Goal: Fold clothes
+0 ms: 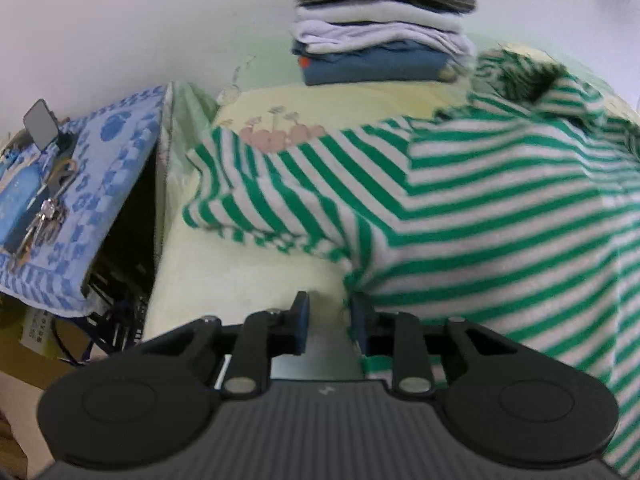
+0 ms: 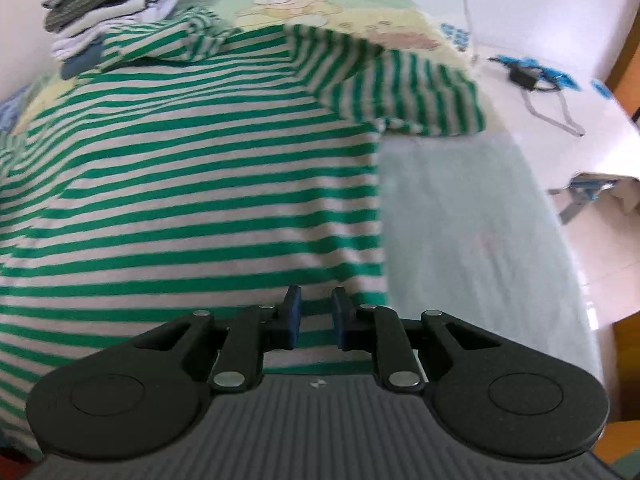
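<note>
We start at the left gripper (image 1: 329,322): its jaws stand apart, and the hem corner of the green-and-white striped shirt (image 1: 480,208) lies against the right-hand finger (image 1: 362,324), not pinched between the two. Ahead and to the right the shirt spreads over the pale yellow sheet (image 1: 248,280), one short sleeve (image 1: 240,192) lying out to the left in front of us. Further ahead, beyond the collar, a stack of folded clothes (image 1: 380,20) stands against the wall. Off to the left we see a blue patterned towel (image 1: 100,184) with a bunch of keys (image 1: 44,220) lying on it.

Over to the right gripper (image 2: 316,312): jaws parted here too, hovering over the shirt's hem near its right edge, with stripes showing in the gap between them. We cannot tell whether the fingertips touch the cloth. The shirt fills the view ahead and to the left, its other sleeve (image 2: 400,92) angled out ahead to the right. To the right lies bare pale bedding (image 2: 472,232); far ahead and right, a black charger with cable (image 2: 524,74) rests on a white surface.
</note>
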`<action>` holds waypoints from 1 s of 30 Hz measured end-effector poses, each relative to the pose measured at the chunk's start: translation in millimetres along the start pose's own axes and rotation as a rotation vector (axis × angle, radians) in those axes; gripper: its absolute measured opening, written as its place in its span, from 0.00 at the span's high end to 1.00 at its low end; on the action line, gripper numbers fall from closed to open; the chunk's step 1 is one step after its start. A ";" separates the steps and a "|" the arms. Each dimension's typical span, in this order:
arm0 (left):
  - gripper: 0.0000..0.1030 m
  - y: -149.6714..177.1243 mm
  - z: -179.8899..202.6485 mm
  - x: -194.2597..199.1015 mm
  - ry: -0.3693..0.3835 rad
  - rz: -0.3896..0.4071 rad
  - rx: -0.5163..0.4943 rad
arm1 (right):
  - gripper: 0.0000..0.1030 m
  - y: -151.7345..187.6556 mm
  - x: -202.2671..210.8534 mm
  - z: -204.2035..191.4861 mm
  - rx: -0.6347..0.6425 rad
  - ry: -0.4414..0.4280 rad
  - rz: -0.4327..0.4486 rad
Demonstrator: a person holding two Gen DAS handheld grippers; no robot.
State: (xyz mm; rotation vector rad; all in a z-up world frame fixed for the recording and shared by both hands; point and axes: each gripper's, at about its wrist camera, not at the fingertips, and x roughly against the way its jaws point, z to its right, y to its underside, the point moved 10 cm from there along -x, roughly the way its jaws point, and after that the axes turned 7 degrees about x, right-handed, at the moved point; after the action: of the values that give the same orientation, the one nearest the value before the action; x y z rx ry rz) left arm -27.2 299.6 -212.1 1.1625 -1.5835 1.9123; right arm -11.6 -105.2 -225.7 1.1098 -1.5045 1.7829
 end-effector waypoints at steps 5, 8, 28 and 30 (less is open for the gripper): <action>0.82 -20.3 -6.6 -6.1 -0.004 0.013 0.049 | 0.77 -40.1 -9.8 -17.0 0.003 -0.064 0.093; 0.82 -21.4 3.2 -19.4 -0.087 0.002 0.007 | 0.78 -63.0 -29.9 -27.1 0.036 -0.085 0.113; 0.51 -43.5 133.0 -18.9 -0.042 0.036 -0.120 | 0.60 -140.2 -71.8 135.6 -0.127 0.255 0.199; 0.52 -43.2 151.3 -27.2 -0.022 0.015 -0.141 | 0.60 -135.1 -80.1 144.0 -0.199 0.214 0.176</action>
State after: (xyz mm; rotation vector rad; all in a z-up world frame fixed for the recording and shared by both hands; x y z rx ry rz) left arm 72.5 175.0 -205.4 1.1193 -1.7131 1.7709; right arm 175.3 -207.3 -220.1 0.6852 -1.6455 1.7567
